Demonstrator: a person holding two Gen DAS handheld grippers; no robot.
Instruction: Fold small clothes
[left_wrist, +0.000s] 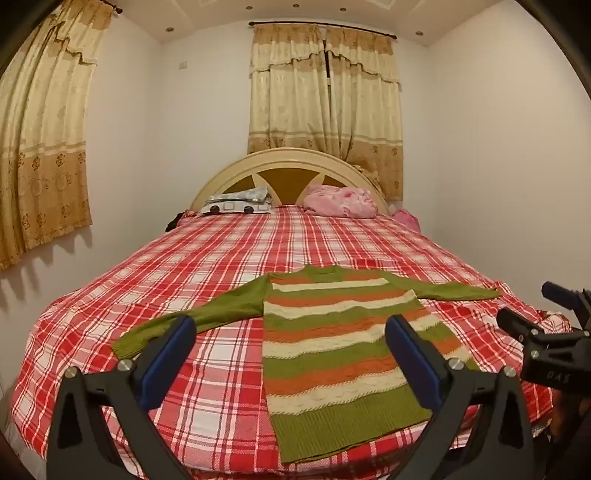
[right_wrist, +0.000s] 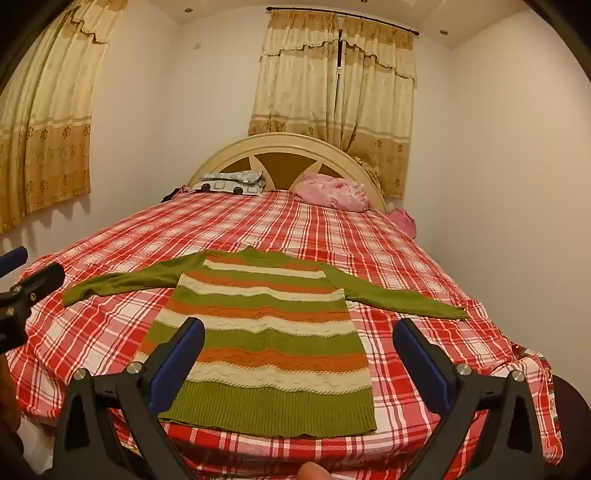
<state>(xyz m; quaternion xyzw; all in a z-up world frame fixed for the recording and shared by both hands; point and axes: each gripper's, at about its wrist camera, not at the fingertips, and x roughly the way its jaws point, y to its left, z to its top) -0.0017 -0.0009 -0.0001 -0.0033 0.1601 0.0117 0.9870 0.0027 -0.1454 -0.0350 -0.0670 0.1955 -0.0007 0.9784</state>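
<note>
The striped sweater (right_wrist: 264, 343) lies flat on the bed (right_wrist: 424, 266), sleeves spread. Both grippers — left gripper (left_wrist: 291, 354), right gripper (right_wrist: 299, 358) — hover with jaws apart, empty; pinch each sleeve cuff first, then fold inward.

My view takes in a red-and-white plaid bedsheet (left_wrist: 229, 258), a cream arched wooden headboard (left_wrist: 288, 157), a crumpled pink blanket (left_wrist: 340, 201), a grey patterned pillow (left_wrist: 236, 201) and 2 beige floral curtains (left_wrist: 325, 92).

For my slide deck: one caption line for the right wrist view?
Open right gripper hovers over a striped sweater spread flat, sleeves out, on a plaid bed.
</note>
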